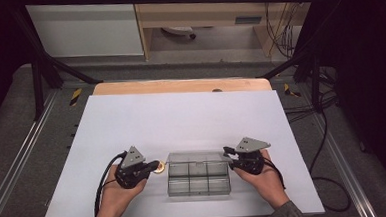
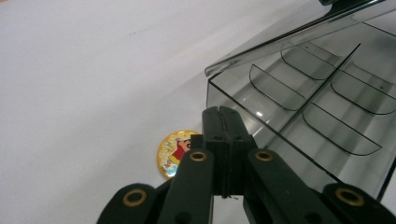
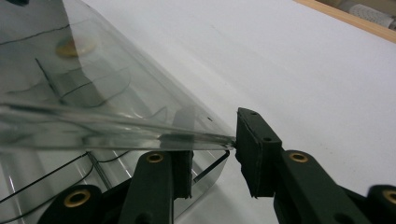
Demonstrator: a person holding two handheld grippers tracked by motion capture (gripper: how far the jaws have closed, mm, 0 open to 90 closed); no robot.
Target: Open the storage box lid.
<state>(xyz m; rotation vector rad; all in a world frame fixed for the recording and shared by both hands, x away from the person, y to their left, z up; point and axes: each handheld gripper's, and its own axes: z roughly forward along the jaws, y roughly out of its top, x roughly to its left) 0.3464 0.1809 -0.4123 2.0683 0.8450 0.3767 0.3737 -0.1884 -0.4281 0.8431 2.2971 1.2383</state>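
Note:
A clear plastic box (image 1: 199,192) with several compartments sits near the table's front edge. Its lid (image 2: 289,35) is lifted a little off the tray (image 2: 299,116). A round yellow cartoon badge (image 1: 158,169) lies on the white surface just left of the box. My left gripper (image 1: 154,165) hovers over the badge (image 2: 175,151), and its jaws (image 2: 223,114) are pressed together with nothing between them. My right gripper (image 1: 228,152) is at the box's right end. There the lid's edge (image 3: 93,70) lies across one finger and ends at the other pad (image 3: 254,149), with a wide gap between the jaws (image 3: 212,149).
The white sheet (image 1: 181,119) covers the table, with a wooden strip (image 1: 180,85) along its far edge. Black frame struts (image 1: 44,71) and cables (image 1: 327,131) stand off both sides. Both of the person's hands come in from the bottom edge.

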